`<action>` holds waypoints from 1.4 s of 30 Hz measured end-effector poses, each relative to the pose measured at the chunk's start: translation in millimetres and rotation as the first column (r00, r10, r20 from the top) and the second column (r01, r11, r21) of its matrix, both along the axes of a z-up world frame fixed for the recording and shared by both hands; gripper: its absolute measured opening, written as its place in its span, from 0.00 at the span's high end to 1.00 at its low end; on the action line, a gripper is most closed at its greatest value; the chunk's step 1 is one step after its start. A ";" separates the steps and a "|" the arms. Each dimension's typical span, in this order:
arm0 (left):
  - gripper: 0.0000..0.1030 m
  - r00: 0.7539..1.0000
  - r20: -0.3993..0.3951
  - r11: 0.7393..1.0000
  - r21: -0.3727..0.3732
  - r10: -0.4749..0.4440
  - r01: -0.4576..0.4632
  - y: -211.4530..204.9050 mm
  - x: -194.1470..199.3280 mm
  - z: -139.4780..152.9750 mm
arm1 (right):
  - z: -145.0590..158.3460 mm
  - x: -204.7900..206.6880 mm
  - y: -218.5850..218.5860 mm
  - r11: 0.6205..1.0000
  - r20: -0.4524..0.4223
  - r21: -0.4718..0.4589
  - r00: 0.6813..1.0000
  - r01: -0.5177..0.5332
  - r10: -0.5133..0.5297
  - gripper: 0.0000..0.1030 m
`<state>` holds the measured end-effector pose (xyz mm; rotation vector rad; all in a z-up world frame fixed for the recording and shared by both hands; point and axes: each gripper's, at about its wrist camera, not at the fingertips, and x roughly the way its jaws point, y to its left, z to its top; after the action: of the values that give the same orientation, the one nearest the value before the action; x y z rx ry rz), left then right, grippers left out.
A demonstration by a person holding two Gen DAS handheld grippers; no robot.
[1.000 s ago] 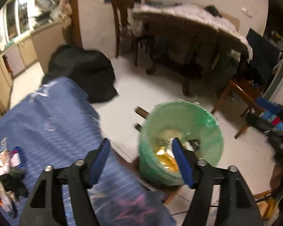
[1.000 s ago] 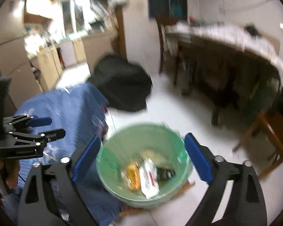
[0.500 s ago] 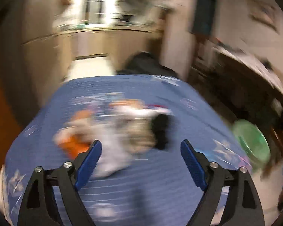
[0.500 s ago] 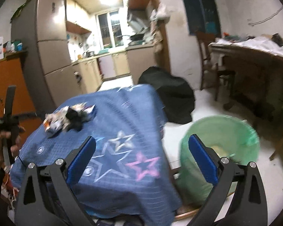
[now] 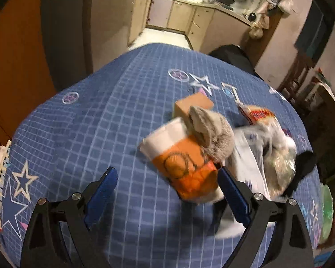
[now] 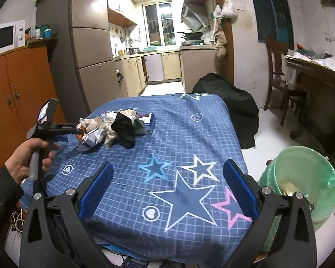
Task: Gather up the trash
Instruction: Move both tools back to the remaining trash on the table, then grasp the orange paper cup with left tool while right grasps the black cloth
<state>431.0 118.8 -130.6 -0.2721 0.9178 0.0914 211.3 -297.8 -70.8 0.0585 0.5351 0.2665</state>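
A pile of trash lies on the blue star-patterned tablecloth (image 5: 96, 120). It holds an orange-and-white paper pack (image 5: 185, 167), a grey fuzzy lump (image 5: 212, 134), a brown box (image 5: 193, 105), a red snack packet (image 5: 258, 114), white wrappers (image 5: 250, 163) and a black piece (image 5: 303, 165). My left gripper (image 5: 166, 178) hangs open just above the pile, with the orange pack close to its right finger. In the right wrist view the same trash pile (image 6: 116, 129) sits at the table's far left, with the left gripper (image 6: 74, 134) beside it. My right gripper (image 6: 167, 172) stands open over the table's near edge, holding nothing.
A green-lined bin (image 6: 301, 178) with trash in it stands on the floor right of the table (image 6: 189, 131). A black bag (image 6: 232, 109) lies behind the table. An orange cabinet (image 6: 17, 84) and a fridge (image 6: 89, 51) stand left. A person's hand (image 6: 26, 158) holds the left gripper.
Both views have swung from the green bin over to the table. The left gripper has come down over the trash pile and its jaws stand wider. The right gripper has drawn back to the table's near edge.
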 end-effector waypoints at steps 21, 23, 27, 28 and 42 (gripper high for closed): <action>0.86 0.995 0.101 1.000 -0.008 -0.020 0.020 1.7 -36.8 14.2 | -2.0 26.8 54.3 0.987 -0.057 0.004 0.986 -0.159 0.159 0.40; 0.86 0.993 0.115 0.999 0.004 -0.036 0.036 3.5 -51.9 17.1 | -4.2 41.8 63.6 0.981 -0.073 0.008 0.979 -0.193 0.193 0.46; 0.86 0.989 0.134 0.998 -0.004 -0.054 0.055 4.5 -68.2 22.9 | -13.8 87.8 83.0 0.974 -0.132 0.019 0.965 -0.226 0.227 0.46; 0.86 0.988 0.143 0.998 -0.009 -0.059 0.061 5.7 -71.9 25.0 | -17.6 103.2 89.6 0.969 -0.156 0.025 0.957 -0.244 0.245 0.46; 0.86 0.981 0.169 0.995 -0.022 -0.090 0.095 5.7 -75.7 23.2 | -55.3 198.8 140.4 0.988 -0.288 0.061 0.945 -0.143 0.155 0.36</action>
<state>355.3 124.4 -107.4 -0.2600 0.7631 -0.0310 410.1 -157.3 -126.2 0.0964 0.8312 0.4202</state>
